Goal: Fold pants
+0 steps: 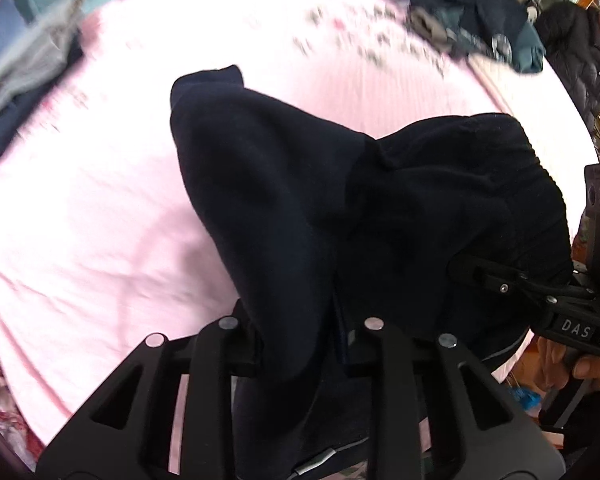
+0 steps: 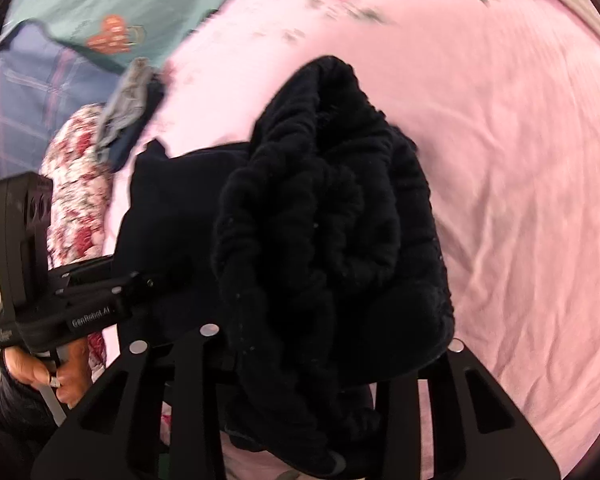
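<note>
Dark navy pants (image 1: 300, 200) hang bunched over the pink bed sheet (image 1: 100, 220), held up by both grippers. My left gripper (image 1: 300, 344) is shut on the leg fabric, which drapes between its fingers. My right gripper (image 2: 332, 344) is shut on the gathered elastic waistband (image 2: 332, 200). The right gripper also shows in the left wrist view (image 1: 500, 280) at the pants' right edge. The left gripper shows in the right wrist view (image 2: 112, 284) at the pants' left side. One pant leg end (image 1: 208, 80) points away over the sheet.
A grey and navy garment pile (image 1: 20, 80) lies at the sheet's left edge. More dark clothes (image 1: 480, 24) lie at the far right. A teal blanket (image 2: 120, 0) and a floral quilt (image 2: 76, 184) border the sheet.
</note>
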`<state>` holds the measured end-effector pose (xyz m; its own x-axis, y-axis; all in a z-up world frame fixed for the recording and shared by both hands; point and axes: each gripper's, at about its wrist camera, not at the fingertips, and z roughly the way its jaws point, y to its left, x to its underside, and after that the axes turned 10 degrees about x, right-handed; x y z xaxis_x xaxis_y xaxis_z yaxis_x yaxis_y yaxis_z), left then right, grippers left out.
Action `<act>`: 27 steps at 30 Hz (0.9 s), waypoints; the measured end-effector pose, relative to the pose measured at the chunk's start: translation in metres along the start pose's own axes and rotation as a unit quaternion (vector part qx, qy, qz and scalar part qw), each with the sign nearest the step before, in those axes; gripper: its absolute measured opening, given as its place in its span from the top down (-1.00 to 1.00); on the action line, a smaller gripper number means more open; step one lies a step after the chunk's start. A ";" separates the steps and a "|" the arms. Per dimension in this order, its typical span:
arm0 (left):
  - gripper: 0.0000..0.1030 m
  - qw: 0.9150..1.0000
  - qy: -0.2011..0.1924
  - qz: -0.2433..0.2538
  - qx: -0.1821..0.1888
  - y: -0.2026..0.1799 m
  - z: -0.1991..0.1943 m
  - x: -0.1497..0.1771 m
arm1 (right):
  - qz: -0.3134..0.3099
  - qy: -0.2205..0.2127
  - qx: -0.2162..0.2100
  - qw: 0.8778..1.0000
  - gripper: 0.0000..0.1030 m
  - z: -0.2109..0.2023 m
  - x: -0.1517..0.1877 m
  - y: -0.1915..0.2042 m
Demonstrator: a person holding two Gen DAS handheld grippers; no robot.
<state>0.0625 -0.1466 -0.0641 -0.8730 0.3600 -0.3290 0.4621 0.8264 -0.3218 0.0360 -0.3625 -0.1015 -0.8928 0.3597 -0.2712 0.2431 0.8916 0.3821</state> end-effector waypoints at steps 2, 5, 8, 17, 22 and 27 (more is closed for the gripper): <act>0.51 0.999 -0.031 -0.003 -0.008 0.006 -0.025 -0.010 | -0.023 -0.014 -0.015 1.000 0.34 -0.013 -0.008 0.016; 0.51 0.997 -0.073 -0.010 -0.022 0.015 -0.055 -0.028 | -0.065 -0.046 -0.023 0.997 0.34 -0.028 -0.029 0.046; 0.51 0.993 -0.104 -0.013 -0.049 0.029 -0.079 -0.046 | -0.100 -0.073 -0.038 0.992 0.35 -0.037 -0.059 0.075; 0.50 0.989 -0.111 -0.073 -0.069 0.130 -0.055 -0.090 | -0.155 -0.096 -0.048 0.982 0.35 0.010 -0.149 0.143; 0.46 0.989 -0.071 -0.114 -0.063 0.170 0.005 -0.098 | -0.160 -0.068 -0.026 0.984 0.35 0.066 -0.175 0.154; 0.01 0.985 -0.076 -0.130 -0.084 0.189 0.034 -0.090 | -0.145 -0.019 0.015 0.989 0.18 0.132 -0.184 0.136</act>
<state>0.2341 -0.0375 -0.1251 -0.9195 0.0679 -0.3872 0.1817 0.9469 -0.2654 0.2836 -0.2711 -0.1166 -0.9122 0.0976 -0.3981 -0.0087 0.9664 0.2569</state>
